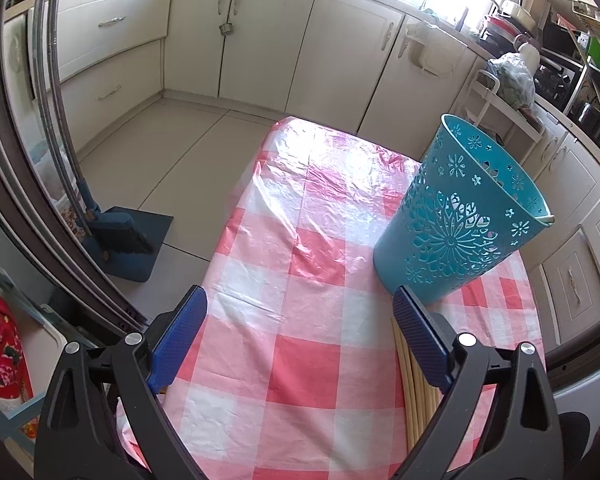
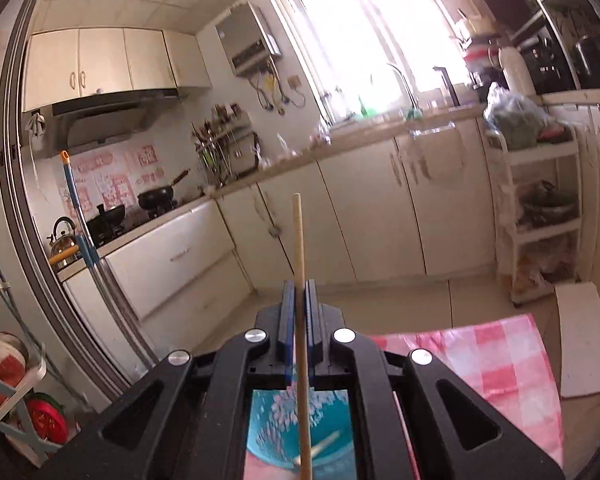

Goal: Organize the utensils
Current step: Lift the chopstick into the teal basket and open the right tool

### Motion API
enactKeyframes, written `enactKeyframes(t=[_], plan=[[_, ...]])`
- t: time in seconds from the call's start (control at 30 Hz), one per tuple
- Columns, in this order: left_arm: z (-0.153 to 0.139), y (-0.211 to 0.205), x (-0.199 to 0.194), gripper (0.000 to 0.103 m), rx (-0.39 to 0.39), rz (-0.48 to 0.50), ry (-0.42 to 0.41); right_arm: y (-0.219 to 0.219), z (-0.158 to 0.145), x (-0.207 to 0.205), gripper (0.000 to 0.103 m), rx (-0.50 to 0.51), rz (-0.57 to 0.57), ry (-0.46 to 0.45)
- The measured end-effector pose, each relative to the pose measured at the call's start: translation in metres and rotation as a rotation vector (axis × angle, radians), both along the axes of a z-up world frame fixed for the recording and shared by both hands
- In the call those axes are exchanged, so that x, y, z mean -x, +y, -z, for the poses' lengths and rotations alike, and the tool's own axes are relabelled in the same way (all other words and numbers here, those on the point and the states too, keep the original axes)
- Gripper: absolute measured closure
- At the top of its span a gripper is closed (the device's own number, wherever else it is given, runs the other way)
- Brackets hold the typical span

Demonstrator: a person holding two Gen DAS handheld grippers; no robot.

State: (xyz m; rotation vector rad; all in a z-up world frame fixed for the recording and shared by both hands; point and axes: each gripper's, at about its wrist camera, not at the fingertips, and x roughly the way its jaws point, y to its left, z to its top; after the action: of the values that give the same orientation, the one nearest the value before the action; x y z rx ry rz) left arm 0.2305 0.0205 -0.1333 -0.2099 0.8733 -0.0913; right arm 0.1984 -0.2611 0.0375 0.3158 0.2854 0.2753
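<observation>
Chopsticks [image 1: 414, 392] lie in a row on the table [image 1: 300, 360], on the pink and white checked cloth [image 1: 284, 264]. In the left view, going left to right, a broom [image 1: 120, 236] leans by the door, then comes the left gripper [image 1: 300, 308]. Its blue pads are wide apart and nothing is between them. The right pad sits over the row of chopsticks. Next to that pad, a bit farther away, stands the blue bin [image 1: 464, 216] with flower holes, upright on the cloth. One pale stick tip [image 1: 546, 220] pokes over its rim.

In the right view, a kettle [image 2: 64, 246] and black pans [image 2: 156, 200] sit on the stove at the left. In the middle, the right gripper [image 2: 299, 292] squeezes one chopstick [image 2: 299, 240] tight between its pads. The stick points up past the pads and also runs down under them. Below it is the open bin [image 2: 268, 432], with another stick [image 2: 320, 448] lying inside. To the right is the checked cloth [image 2: 500, 360].
</observation>
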Motion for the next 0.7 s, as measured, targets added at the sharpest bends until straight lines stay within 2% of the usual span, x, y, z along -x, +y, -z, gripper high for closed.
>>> enactKeyframes(t=[0.1,0.2,0.27,0.37,0.5,0.7], plan=[[-0.001,0.000,0.000,0.013,-0.012,-0.007,-0.008,0.027,0.010,-0.030,0.097,0.043,0.071,-0.028],[-0.003,0.002,0.001,0.013,-0.022,-0.009,-0.018,0.040,0.029,-0.048,0.097,0.060,0.109,0.044],[-0.004,0.003,0.001,0.013,-0.013,-0.009,-0.019,0.046,0.038,-0.046,0.097,0.079,0.100,0.075],[-0.006,0.007,0.002,0.013,0.005,-0.016,-0.024,0.055,0.051,-0.035,0.093,0.149,0.064,0.090],[-0.006,0.011,0.002,0.013,0.015,-0.026,-0.027,0.058,0.063,0.000,0.087,0.215,0.022,0.088],[-0.004,0.014,0.002,0.012,0.022,-0.040,-0.020,0.047,0.081,0.060,0.071,0.240,0.008,0.094]])
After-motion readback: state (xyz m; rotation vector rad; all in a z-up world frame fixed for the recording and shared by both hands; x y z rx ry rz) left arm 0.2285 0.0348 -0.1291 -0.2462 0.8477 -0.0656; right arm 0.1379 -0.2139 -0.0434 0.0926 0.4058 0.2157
